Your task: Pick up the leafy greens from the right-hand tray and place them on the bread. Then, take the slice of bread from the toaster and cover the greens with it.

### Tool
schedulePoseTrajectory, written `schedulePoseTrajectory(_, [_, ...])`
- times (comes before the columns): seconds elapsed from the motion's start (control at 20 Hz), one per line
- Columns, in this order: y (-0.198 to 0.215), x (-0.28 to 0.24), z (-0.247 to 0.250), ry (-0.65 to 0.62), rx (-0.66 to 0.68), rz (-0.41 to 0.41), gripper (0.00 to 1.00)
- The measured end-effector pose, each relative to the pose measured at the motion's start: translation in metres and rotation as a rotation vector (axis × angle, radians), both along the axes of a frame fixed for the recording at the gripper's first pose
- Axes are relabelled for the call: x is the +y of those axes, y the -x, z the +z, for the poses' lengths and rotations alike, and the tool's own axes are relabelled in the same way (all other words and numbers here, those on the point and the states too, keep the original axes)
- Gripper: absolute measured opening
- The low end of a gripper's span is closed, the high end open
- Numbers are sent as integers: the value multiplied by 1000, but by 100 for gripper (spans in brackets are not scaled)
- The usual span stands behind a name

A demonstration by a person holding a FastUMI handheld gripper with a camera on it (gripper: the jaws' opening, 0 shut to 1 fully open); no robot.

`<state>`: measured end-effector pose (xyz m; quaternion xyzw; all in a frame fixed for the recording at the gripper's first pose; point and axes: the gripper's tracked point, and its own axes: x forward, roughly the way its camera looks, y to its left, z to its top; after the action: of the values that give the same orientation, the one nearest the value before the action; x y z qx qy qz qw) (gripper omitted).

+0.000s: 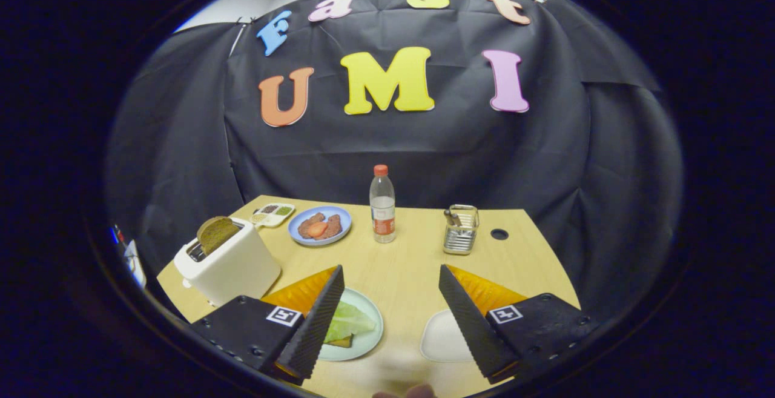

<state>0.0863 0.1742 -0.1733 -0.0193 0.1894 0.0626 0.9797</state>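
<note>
While the tongs (387, 319) hang spread and empty above the tabletop (399, 265), greens (348, 320) already on the plate (370, 337), the bread slice (217, 233) left of it could crumble or snag in the toaster (227, 265) if pinched crookedly.

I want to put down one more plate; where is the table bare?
Bare wood lies between the open gripper jaws, up to the clear plastic bottle, and right of the metal wire holder. The left side is crowded: white toaster, blue plate, pale green plate.

Pale green leafy greens (350, 320), white toaster (233, 263)
</note>
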Motion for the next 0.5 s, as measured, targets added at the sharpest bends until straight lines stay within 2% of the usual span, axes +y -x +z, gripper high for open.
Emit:
schedulePoseTrajectory(0.25, [24,51,37,33,-55,27,96])
schedulePoseTrajectory(0.5, [23,149,60,-18,-90,29,96])
